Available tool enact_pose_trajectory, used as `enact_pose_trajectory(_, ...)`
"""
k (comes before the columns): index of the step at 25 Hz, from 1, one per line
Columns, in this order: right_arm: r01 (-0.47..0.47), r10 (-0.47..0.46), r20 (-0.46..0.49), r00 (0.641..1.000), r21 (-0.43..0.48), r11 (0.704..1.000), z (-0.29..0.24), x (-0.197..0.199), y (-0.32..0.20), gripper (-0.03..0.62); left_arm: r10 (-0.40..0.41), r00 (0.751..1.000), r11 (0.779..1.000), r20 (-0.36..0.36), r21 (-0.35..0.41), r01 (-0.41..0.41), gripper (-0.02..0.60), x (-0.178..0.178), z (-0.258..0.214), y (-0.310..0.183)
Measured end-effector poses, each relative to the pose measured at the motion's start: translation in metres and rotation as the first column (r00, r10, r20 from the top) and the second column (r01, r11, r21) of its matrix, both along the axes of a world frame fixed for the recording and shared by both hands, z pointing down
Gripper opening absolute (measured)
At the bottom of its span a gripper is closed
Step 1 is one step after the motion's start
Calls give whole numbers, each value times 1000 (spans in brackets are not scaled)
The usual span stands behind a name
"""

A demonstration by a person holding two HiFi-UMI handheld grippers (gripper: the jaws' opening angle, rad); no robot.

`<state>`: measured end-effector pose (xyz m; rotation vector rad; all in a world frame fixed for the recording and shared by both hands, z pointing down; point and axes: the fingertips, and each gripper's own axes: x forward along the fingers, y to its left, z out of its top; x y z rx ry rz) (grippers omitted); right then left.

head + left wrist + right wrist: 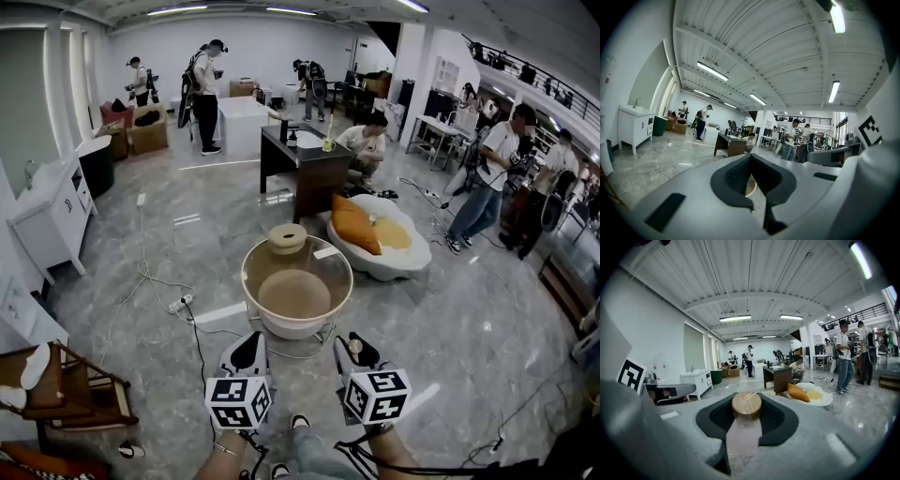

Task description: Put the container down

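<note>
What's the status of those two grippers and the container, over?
Left gripper open, empty. Right gripper shut on wood-lidded container, not yet down. Round glass table ahead, cream object at its far edge.

In the head view, the jar point(354, 346) is nearly all hidden inside the right tongs point(359, 351). Only its round top peeks out. In the right gripper view its lower half is a pink blur. The left tongs point(752, 171) cover most of the round glass worktop point(751, 186) ahead of them, and only a bit of its rim shows between them.
</note>
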<state>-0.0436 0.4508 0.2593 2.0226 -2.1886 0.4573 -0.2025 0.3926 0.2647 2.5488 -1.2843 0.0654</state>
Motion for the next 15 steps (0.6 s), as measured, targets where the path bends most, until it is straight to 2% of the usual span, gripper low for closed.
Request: enact_pose_trajectory(15, 46, -46, -4, 999, -4, 999, -2, 73, -126, 124, -41, 999, 999, 19, 12, 41, -4, 70, -5, -116)
